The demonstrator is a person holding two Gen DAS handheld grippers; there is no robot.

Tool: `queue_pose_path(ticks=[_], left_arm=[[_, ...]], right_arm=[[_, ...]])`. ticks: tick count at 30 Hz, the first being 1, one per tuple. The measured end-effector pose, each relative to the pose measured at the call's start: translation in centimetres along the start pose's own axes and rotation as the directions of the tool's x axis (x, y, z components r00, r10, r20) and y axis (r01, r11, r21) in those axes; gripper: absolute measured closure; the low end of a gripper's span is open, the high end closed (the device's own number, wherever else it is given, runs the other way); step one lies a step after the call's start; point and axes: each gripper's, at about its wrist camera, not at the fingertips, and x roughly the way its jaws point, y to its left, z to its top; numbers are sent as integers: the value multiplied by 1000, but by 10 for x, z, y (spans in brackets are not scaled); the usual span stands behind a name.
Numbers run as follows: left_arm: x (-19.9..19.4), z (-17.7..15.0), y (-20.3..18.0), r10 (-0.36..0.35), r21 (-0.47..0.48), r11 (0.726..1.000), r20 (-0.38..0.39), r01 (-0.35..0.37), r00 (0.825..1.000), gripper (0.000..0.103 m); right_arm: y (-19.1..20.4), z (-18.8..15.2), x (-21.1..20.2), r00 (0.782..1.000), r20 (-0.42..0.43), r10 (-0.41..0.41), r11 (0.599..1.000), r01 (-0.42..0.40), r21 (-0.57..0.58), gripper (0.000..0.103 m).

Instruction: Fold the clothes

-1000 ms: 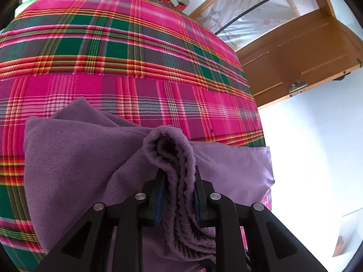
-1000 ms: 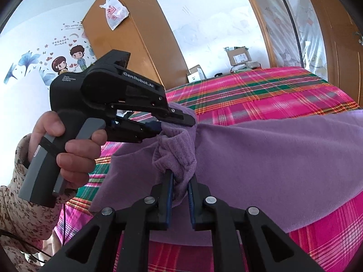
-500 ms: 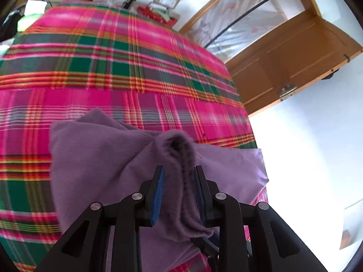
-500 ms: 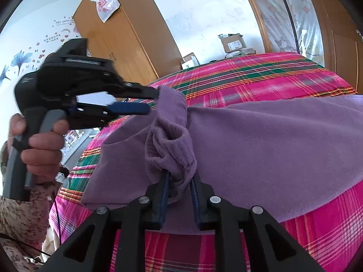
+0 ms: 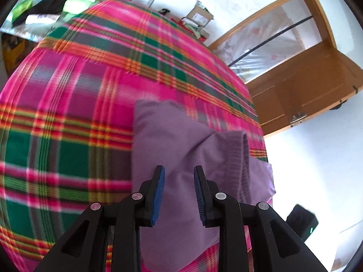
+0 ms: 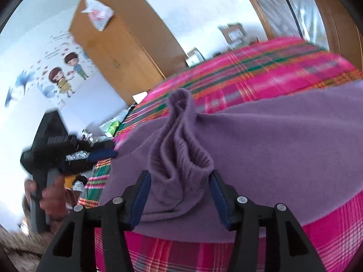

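A purple fleece garment (image 5: 181, 140) lies folded on the pink plaid bed cover (image 5: 79, 90). Its ribbed cuff (image 5: 244, 158) rests just right of my left gripper (image 5: 178, 170), which is open above the cloth with nothing between its blue pads. In the right wrist view the bunched cuff (image 6: 179, 149) stands up from the garment (image 6: 272, 140) between the fingers of my right gripper (image 6: 180, 174). Those jaws are opening and the pads stand off the cloth. The left gripper (image 6: 99, 149), blurred and held by a hand (image 6: 50, 201), sits off to the left, clear of the garment.
A wooden wardrobe (image 6: 127, 45) with a plastic bag on it stands behind the bed. A wooden door (image 5: 306, 90) is to the right. Boxes (image 5: 199, 18) and clutter (image 5: 40, 11) lie past the far edge. A black device (image 5: 301, 222) sits on the white floor.
My left gripper let go of the cuff and drew back away from it. The right jaws spread wide, leaving the cuff loose between them.
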Motion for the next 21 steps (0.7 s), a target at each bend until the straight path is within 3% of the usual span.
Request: queue_pose_path(ticks=[3,7,9,15,21], left_arm=[[-3,-4,9,-7,-15,1000,2,7,1000,76],[-7,-6,15,-14,-31,999,4,15,1000,76],[-7,-7,15,-19,-33,999,3,20,1000,76],[-11,-13,21,-19,-42,999,20,20,1000,76],[-3,-15,22,-32,-43,999,-8,32,999,76]], right_arm=[[-5,10,2,1000,2,13,1000,-13,17,45],[8,18,7,999,6,-33,996,34,-77,39],[14,21,12,999,-14,-30,992,28,-122,37],[17,32,31,996,-93,-14,995,5,-96,34],[41,35,47,982,-127,-141,972,113,-208,34]])
